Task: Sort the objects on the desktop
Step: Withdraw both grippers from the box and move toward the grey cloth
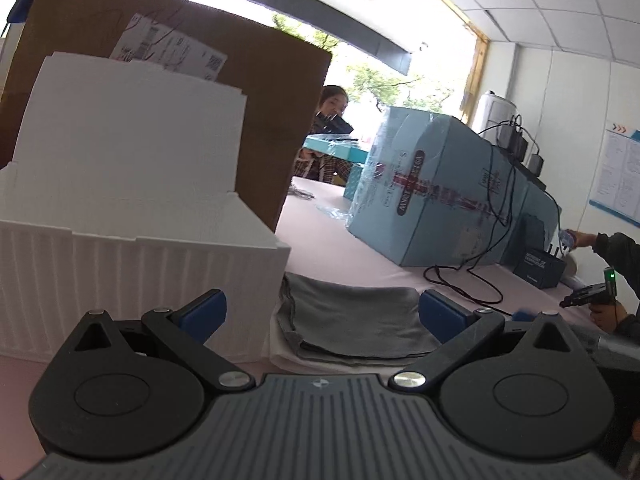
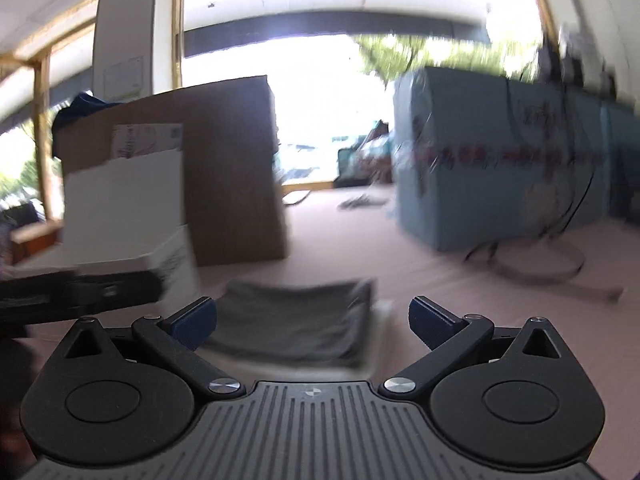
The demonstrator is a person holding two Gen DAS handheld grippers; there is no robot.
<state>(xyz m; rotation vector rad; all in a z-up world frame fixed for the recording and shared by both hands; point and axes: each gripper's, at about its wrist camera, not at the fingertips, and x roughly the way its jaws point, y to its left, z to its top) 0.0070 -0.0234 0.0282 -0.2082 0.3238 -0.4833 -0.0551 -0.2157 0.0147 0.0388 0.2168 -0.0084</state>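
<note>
1. My left gripper (image 1: pixel 322 316) is nearest to me in the left wrist view; its two blue pads (image 1: pixel 206 312) stand wide apart and nothing is between them.
2. My right gripper (image 2: pixel 312 320) is spread equally wide, and its blue pads (image 2: pixel 430 320) hold nothing either. This view is blurred, so I cannot read small details there.
3. Just beyond both grippers lies the folded grey cloth (image 1: pixel 352 320), flat on the pink table (image 1: pixel 360 264). I take this cloth as my landmark. It seems to rest on a thin white sheet, whose edge shows under its near side.
4. To the left of the cloth, touching it or almost, stands a white foam box (image 1: pixel 132 256) with ribbed walls; its lid leans up behind it.
5. Behind the foam box, further left and back from the cloth, rises a big brown cardboard box (image 1: pixel 264 120) with a shipping label on it.
6. To the right and behind the cloth, black cables (image 1: pixel 468 280) lie in loops on the table.
7. Further back on that side is a large light blue carton (image 1: pixel 440 196) wrapped with tape.
8. At the far right of the cloth, a hand in a dark sleeve (image 1: pixel 612 248) reaches to a small dark box (image 1: pixel 540 268).
9. Farthest from the cloth, between the two big boxes, a person (image 1: pixel 328 136) sits before bright windows.
</note>
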